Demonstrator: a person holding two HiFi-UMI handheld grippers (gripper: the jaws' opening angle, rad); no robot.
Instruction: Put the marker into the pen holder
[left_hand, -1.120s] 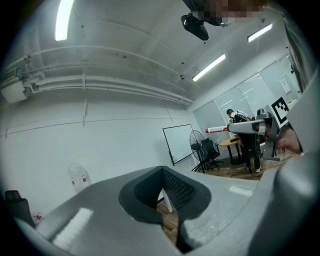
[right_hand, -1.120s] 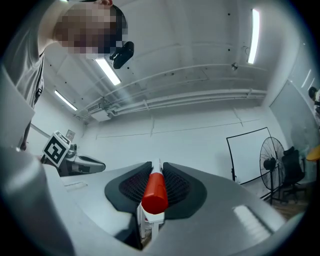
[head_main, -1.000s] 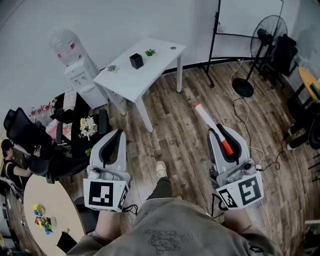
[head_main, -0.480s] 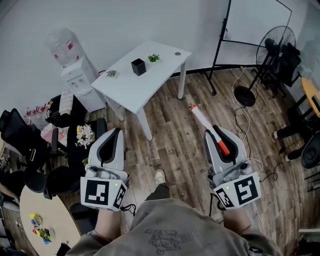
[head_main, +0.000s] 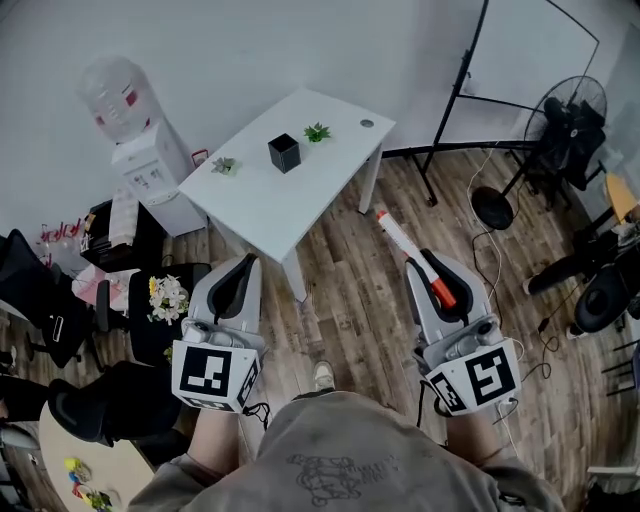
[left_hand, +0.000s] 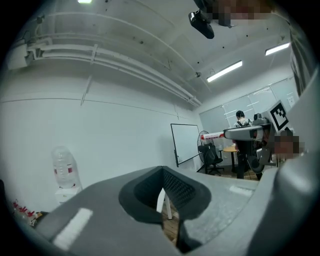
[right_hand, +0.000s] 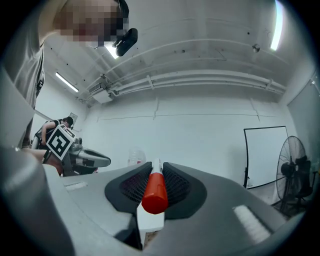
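Note:
A marker (head_main: 403, 243) with a white body and a red cap sticks out forward from my right gripper (head_main: 432, 265), whose jaws are shut on it. In the right gripper view the marker (right_hand: 154, 192) lies between the ribbed pads, red end towards the camera. My left gripper (head_main: 243, 265) is held level beside it, shut and empty. The black pen holder (head_main: 284, 152) stands on the white table (head_main: 300, 200) ahead, well beyond both grippers. The left gripper view shows its jaws (left_hand: 162, 200) closed together, with the right gripper and marker (left_hand: 212, 135) off to the side.
Two small potted plants (head_main: 317, 131) stand on the table near the holder. A water dispenser (head_main: 135, 150) is left of it, dark chairs (head_main: 120, 310) nearer left. A whiteboard stand (head_main: 470, 80) and a fan (head_main: 565, 110) are at the right, with cables on the wooden floor.
The person has walked toward the white table, so it and the pen holder sit nearer and lower in the head view. Both grippers keep their pose; the marker stays in the right one.

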